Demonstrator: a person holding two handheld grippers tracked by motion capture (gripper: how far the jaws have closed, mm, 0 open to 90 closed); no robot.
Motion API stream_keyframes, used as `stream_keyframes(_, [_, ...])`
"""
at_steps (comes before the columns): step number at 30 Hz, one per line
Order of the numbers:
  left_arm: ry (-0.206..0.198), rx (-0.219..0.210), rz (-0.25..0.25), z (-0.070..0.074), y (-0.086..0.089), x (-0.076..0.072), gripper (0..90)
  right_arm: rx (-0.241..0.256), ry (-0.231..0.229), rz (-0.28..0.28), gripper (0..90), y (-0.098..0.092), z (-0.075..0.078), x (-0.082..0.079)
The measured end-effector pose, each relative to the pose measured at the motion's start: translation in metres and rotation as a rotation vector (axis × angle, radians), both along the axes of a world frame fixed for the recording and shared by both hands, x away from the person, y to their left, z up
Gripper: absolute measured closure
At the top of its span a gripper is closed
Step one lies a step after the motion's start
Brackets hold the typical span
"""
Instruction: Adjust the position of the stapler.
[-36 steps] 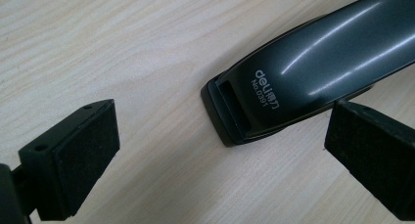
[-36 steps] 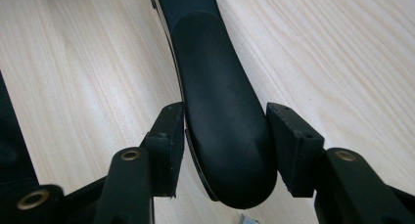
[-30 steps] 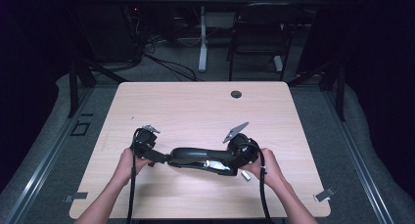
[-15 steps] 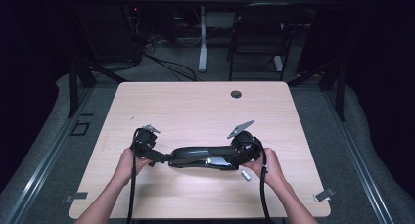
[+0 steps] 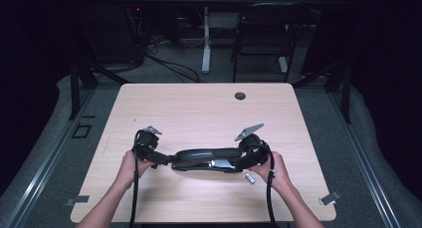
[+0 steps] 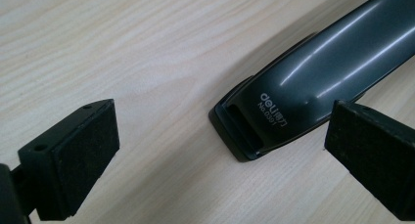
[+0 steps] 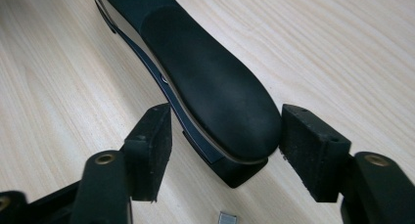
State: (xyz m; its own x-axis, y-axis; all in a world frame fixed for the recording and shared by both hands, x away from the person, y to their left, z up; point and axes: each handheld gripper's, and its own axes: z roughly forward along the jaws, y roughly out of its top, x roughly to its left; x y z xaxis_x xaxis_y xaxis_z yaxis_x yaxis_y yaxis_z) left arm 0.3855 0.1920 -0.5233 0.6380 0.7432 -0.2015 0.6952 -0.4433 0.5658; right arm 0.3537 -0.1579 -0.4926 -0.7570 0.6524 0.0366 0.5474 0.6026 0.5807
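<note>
A long black stapler (image 5: 204,159) lies across the near middle of the wooden table (image 5: 199,108). In the left gripper view its glossy rear end (image 6: 293,87) carries white lettering. My left gripper (image 5: 158,158) (image 6: 222,150) is open at that end, its pads wide apart and clear of the stapler. At the other end my right gripper (image 5: 240,161) (image 7: 225,141) is shut on the stapler's rounded matte front end (image 7: 220,101), one pad (image 7: 306,145) pressed on its right side and the other pad (image 7: 149,145) at its base edge.
A small silver strip of staples (image 5: 249,178) (image 7: 226,217) lies on the wood just by the right gripper. A round cable hole (image 5: 240,95) sits near the far edge. Beyond the table are a chair (image 5: 261,39) and floor cables (image 5: 169,63).
The right gripper has shifted slightly right and away from me, and the stapler's right end has swung with it. The left gripper has barely moved.
</note>
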Motion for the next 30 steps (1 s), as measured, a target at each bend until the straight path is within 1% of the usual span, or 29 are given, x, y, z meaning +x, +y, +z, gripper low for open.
stream_keyframes(3, [-0.017, -0.011, 0.006, 0.002, 0.0, -0.002, 0.0, 0.012, 0.007, -0.014, 33.2, -0.005, 0.001, -0.002])
stream_keyframes(9, [-0.037, -0.017, 0.004, 0.006, 0.0, -0.005, 0.0, 0.002, 0.006, -0.032, 30.9, -0.015, 0.0, -0.01])
stream_keyframes(11, [-0.04, -0.02, 0.004, 0.006, 0.0, -0.005, 0.0, 0.005, 0.01, -0.046, 28.5, -0.018, 0.0, -0.011])
stream_keyframes(13, [-0.041, -0.019, 0.001, 0.007, 0.0, -0.006, 0.0, 0.005, 0.018, -0.044, 25.4, -0.02, 0.0, -0.011])
stream_keyframes(14, [-0.043, -0.02, 0.0, 0.008, 0.0, -0.006, 0.0, 0.012, 0.018, -0.043, 22.5, -0.021, 0.0, -0.012])
stream_keyframes(17, [-0.049, -0.03, 0.001, 0.01, 0.0, -0.008, 0.0, 0.012, 0.02, -0.044, 18.6, -0.022, -0.001, -0.014])
stream_keyframes(19, [-0.056, -0.036, 0.004, 0.011, -0.001, -0.009, 0.0, 0.013, 0.021, -0.043, 19.6, -0.023, -0.001, -0.015])
stream_keyframes(23, [-0.075, -0.042, -0.007, 0.014, -0.004, -0.013, 0.0, 0.005, 0.028, -0.029, 29.5, -0.025, -0.001, -0.02])
stream_keyframes(24, [-0.076, -0.048, -0.008, 0.015, -0.005, -0.014, 0.0, 0.005, 0.021, -0.025, 34.6, -0.025, 0.0, -0.023])
stream_keyframes(25, [-0.077, -0.049, -0.02, 0.016, -0.006, -0.015, 0.0, 0.007, 0.016, -0.028, 36.3, -0.025, 0.0, -0.024])
stream_keyframes(26, [-0.082, -0.054, -0.02, 0.017, -0.008, -0.016, 0.0, 0.012, 0.018, -0.027, 37.4, -0.026, 0.001, -0.025])
stream_keyframes(27, [-0.085, -0.059, -0.023, 0.018, -0.009, -0.017, 0.0, 0.018, 0.01, -0.031, 40.3, -0.026, 0.001, -0.026])
stream_keyframes(30, [-0.096, -0.066, -0.035, 0.02, -0.012, -0.021, 0.0, 0.016, 0.007, -0.036, 43.5, -0.026, 0.002, -0.027])
